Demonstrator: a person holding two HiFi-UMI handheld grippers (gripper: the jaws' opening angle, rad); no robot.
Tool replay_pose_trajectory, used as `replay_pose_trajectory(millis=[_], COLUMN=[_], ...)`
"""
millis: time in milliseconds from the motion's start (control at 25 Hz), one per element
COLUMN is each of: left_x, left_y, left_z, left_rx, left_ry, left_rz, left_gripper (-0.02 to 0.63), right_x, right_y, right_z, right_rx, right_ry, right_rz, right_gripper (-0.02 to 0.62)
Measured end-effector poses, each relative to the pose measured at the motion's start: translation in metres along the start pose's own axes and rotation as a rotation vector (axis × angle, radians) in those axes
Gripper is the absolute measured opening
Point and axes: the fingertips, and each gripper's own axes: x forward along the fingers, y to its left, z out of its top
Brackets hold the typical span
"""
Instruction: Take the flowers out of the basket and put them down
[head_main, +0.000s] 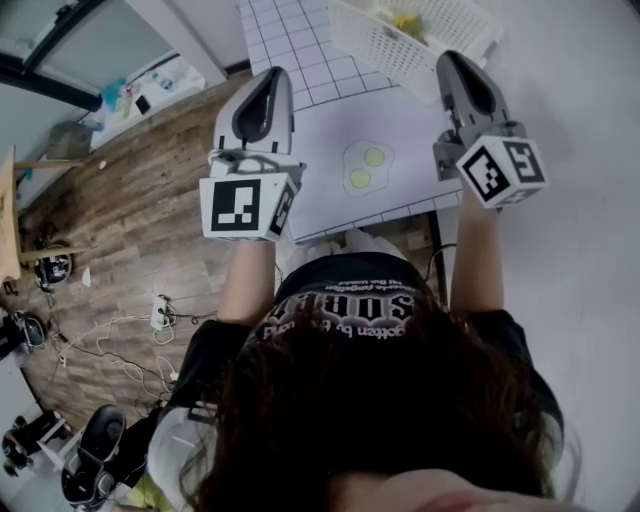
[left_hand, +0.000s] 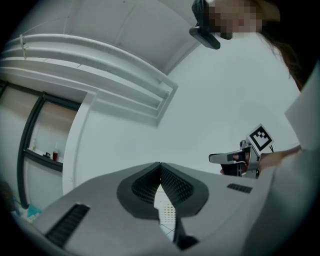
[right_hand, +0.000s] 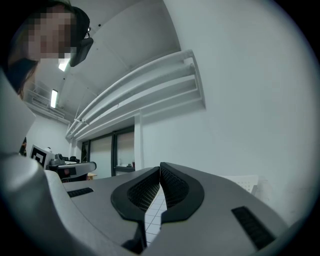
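The left gripper (head_main: 272, 75) and the right gripper (head_main: 452, 60) are both held up over the near edge of the counter (head_main: 330, 125). Each has its jaws pressed together, with nothing between them. The yellow flowers (head_main: 405, 20) lie in the white basket (head_main: 385, 55) at the far side. To do the step well, I think one gripper must spread its jaws first, then reach in over the rim and pinch the flowers low and gently.

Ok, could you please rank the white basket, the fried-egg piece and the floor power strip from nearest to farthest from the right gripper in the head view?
1. white basket, just left of the right gripper tip.
2. fried-egg piece, mid-table, nearer the person.
3. power strip, down on the floor, far left.
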Motion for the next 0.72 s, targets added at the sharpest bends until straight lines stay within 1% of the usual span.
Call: replay_pose_trajectory(millis=[280, 400, 600, 720], left_x=[0.045, 0.06, 0.065, 0.083], left_y=[0.002, 0.004, -0.004, 0.009], left_z=[-0.006, -0.006, -0.022, -0.017], left_rx=[-0.013, -0.01, -0.005, -0.018], left_ry=[-0.012, 0.0, -0.013, 0.004], left_rz=[-0.014, 0.001, 0.009, 0.022], left_gripper=[0.002, 0.002, 0.002, 0.002], right_x=[0.038, 0.053, 0.053, 0.076], right_y=[-0.038, -0.05, -0.071, -0.083], right_z=[0.008, 0.012, 0.001, 0.016], right_rx=[-0.028, -0.045, -0.063, -0.081], right_ry=[0.023, 0.039, 0.039, 0.048], right_rz=[0.006, 0.015, 0.01, 0.007], right_gripper=[0.023, 0.023, 0.023, 0.023])
